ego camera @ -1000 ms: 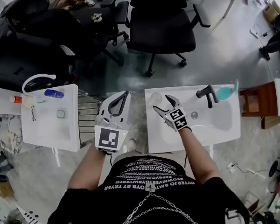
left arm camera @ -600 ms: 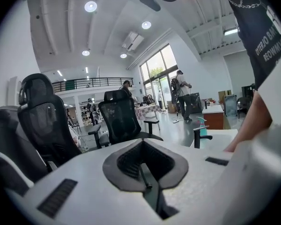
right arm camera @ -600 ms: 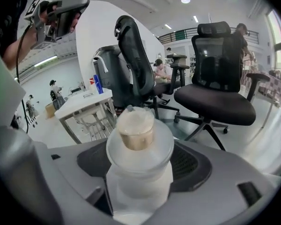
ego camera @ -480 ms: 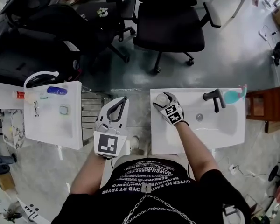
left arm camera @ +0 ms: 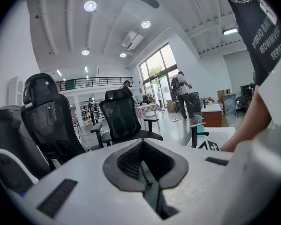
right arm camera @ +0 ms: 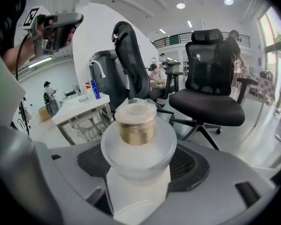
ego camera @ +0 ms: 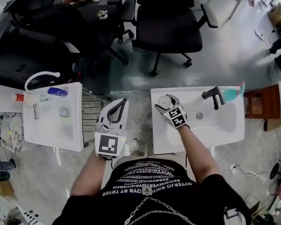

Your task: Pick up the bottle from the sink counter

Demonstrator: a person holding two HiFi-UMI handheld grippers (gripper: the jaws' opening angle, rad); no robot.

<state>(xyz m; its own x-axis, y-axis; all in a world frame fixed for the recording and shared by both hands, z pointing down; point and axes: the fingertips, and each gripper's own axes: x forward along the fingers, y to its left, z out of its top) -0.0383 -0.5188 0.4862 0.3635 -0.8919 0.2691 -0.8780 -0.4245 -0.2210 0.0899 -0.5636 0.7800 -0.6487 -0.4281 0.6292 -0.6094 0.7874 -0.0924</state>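
Observation:
A small frosted white bottle point(ego camera: 164, 99) with a gold band under its cap stands at the back left corner of the white sink counter point(ego camera: 225, 131). My right gripper point(ego camera: 167, 102) is over that corner, with its jaws closed round the bottle. In the right gripper view the bottle point(right arm camera: 136, 125) fills the hollow between the jaws of the right gripper point(right arm camera: 139, 168). My left gripper point(ego camera: 124, 100) hangs over the gap left of the sink, shut with nothing in it. In its own view the left gripper point(left arm camera: 144, 149) has its jaws meeting, with only chairs beyond.
A black faucet point(ego camera: 213, 95) and a teal item point(ego camera: 232, 93) stand at the sink's back right. A second white counter point(ego camera: 51, 125) to the left carries a blue bottle point(ego camera: 57, 92). Black office chairs point(ego camera: 166, 27) stand beyond, and a wooden stool point(ego camera: 257, 105) at the right.
My right gripper moved left and forward from the basin to the bottle and closed round it. The left gripper barely moved.

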